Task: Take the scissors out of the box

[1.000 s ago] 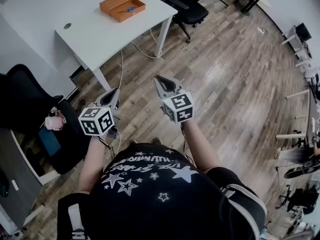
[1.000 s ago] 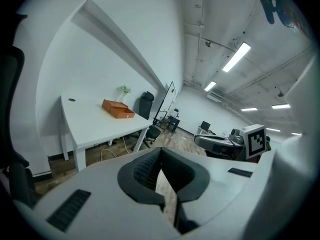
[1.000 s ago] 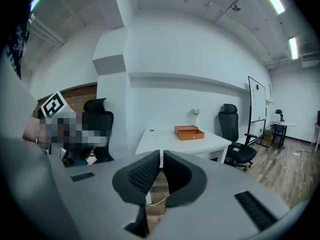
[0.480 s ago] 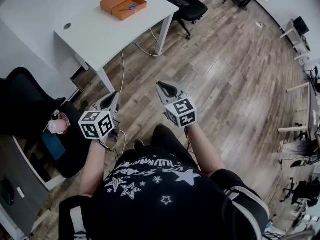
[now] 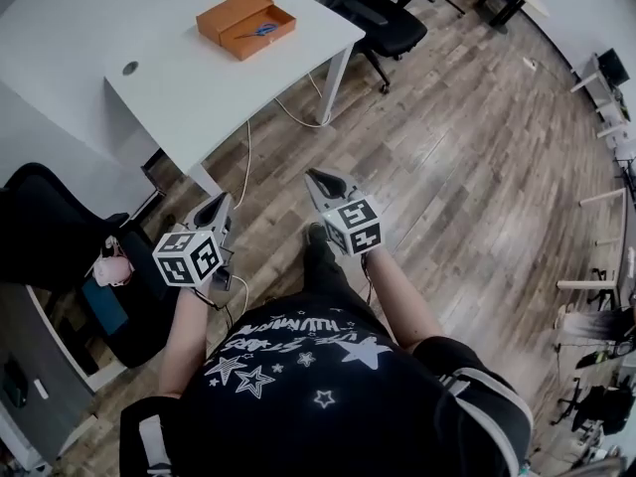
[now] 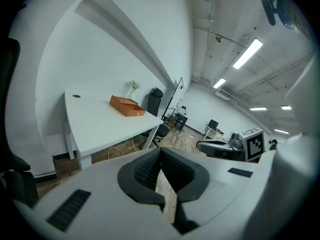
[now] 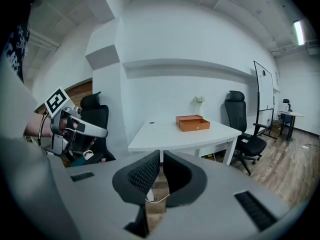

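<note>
An open orange box [image 5: 246, 23] stands on the far part of a white table [image 5: 189, 68], and the blue-handled scissors [image 5: 263, 30] lie inside it. Both grippers hang over the wooden floor, well short of the table. My left gripper [image 5: 218, 206] is shut and empty. My right gripper [image 5: 317, 178] is also shut with nothing in it. The box [image 6: 127, 105] shows small and distant past the closed left gripper [image 6: 160, 152]. It appears again as the box [image 7: 192, 122] beyond the closed right gripper [image 7: 161, 154]. The scissors cannot be made out in either gripper view.
A black office chair [image 5: 383, 13] stands right of the table, and another black chair [image 5: 60, 227] with a pink object is at my left. A white cable [image 5: 288, 117] trails on the floor under the table. A table leg [image 5: 333, 82] is near the front corner.
The person has stepped toward the table. Both grippers have come forward and sunk a little, still shut. The table and box sit slightly lower in the head view.
</note>
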`<state>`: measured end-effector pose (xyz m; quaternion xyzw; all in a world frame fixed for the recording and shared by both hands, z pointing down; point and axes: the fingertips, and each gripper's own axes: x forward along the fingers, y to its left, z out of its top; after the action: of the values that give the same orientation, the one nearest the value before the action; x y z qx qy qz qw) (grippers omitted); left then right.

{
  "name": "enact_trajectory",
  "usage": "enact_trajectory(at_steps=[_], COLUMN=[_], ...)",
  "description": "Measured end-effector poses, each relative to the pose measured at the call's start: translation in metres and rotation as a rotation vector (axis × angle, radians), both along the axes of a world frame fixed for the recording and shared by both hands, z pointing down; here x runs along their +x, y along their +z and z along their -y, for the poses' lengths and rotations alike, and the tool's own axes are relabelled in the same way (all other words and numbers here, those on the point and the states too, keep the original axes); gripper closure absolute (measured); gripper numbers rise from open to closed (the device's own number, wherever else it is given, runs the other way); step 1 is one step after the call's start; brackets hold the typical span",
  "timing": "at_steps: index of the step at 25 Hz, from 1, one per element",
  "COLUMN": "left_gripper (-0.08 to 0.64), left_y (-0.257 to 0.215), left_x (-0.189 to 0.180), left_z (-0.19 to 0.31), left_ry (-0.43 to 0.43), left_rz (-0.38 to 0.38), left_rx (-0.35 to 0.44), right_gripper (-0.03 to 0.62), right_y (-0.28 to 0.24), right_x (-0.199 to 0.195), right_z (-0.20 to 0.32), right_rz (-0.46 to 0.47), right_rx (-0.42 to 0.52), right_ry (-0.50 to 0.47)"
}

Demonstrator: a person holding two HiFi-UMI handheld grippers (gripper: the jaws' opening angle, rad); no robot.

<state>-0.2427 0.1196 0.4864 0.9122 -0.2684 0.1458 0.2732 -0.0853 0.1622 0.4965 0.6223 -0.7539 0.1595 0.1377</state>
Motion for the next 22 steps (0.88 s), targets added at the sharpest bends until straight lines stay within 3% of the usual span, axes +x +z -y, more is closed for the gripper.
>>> enact_trajectory(at_steps=[10, 17, 22], left_gripper=[0.541, 0.541, 0.541], left_y=[-0.012, -0.012, -0.013], left_x=[0.117, 0.179, 0.203], left_z=[0.099, 0.132, 0.139], left_ry=[-0.140, -0.213, -0.229], left_rz=[0.004, 0.024, 0.040], left_rx=[0.010, 0.021, 0.019], right_gripper=[0.540, 0.539, 0.538], right_y=[-0.015, -0.012, -0.014], right_x=[0.129, 0.199, 0.227], right_z=[0.124, 0.164, 0.183], right_rz=[0.018, 0.035, 0.055], right_rx=[0.021, 0.015, 0.018], right_ry=[-0.119, -0.172, -0.188])
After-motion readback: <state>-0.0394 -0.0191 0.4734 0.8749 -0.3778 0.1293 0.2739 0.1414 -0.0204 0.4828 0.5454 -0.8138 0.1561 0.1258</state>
